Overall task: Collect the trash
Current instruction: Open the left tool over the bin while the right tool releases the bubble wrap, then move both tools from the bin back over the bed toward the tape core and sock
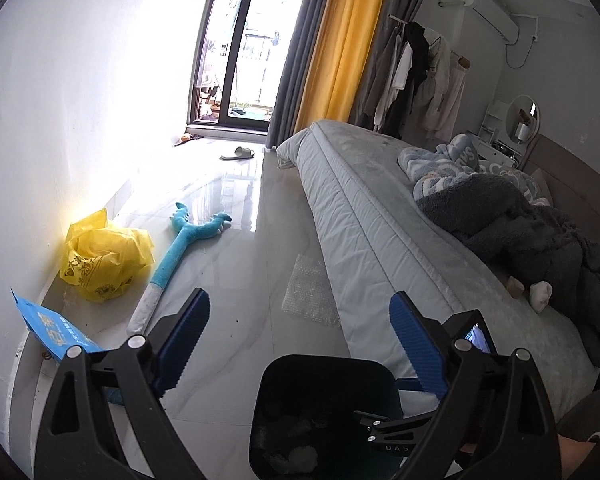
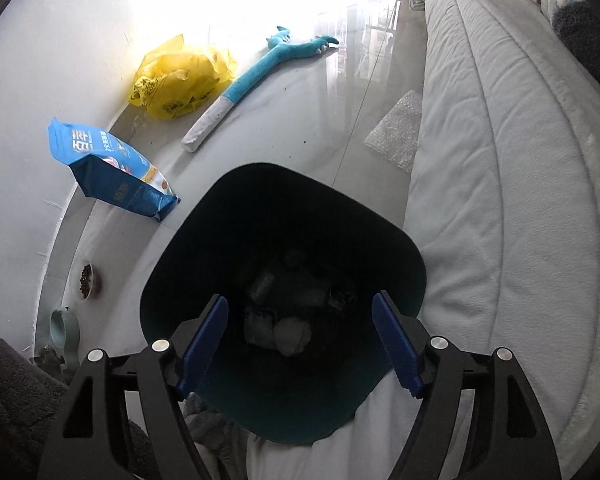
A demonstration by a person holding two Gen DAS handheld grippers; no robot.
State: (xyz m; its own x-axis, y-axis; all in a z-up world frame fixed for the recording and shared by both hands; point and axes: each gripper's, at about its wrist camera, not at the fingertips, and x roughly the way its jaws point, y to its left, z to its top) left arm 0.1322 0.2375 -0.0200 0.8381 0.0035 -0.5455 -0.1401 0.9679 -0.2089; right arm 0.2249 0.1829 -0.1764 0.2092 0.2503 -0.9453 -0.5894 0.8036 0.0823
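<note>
A dark trash bin (image 2: 284, 240) stands on the floor beside the bed, with crumpled white trash (image 2: 292, 334) and other scraps inside. My right gripper (image 2: 300, 344) is open and empty, directly above the bin's mouth. My left gripper (image 1: 300, 340) is open and empty, higher up, with the bin (image 1: 324, 412) below it and the right gripper's body (image 1: 404, 428) seen over the bin. A sheet of bubble wrap (image 1: 310, 294) lies on the floor against the bed; it also shows in the right wrist view (image 2: 396, 132). A crumpled yellow plastic bag (image 1: 104, 256) sits by the wall.
A blue pet-food bag (image 2: 112, 168) and a blue plush toy (image 2: 260, 76) lie on the tiled floor. A food bowl (image 2: 86, 280) and green dish (image 2: 64, 332) sit by the wall. The bed (image 1: 380, 216) carries blankets, a cardboard roll (image 1: 515, 285) and a white wad (image 1: 540, 294). A slipper (image 1: 238, 154) lies near the balcony door.
</note>
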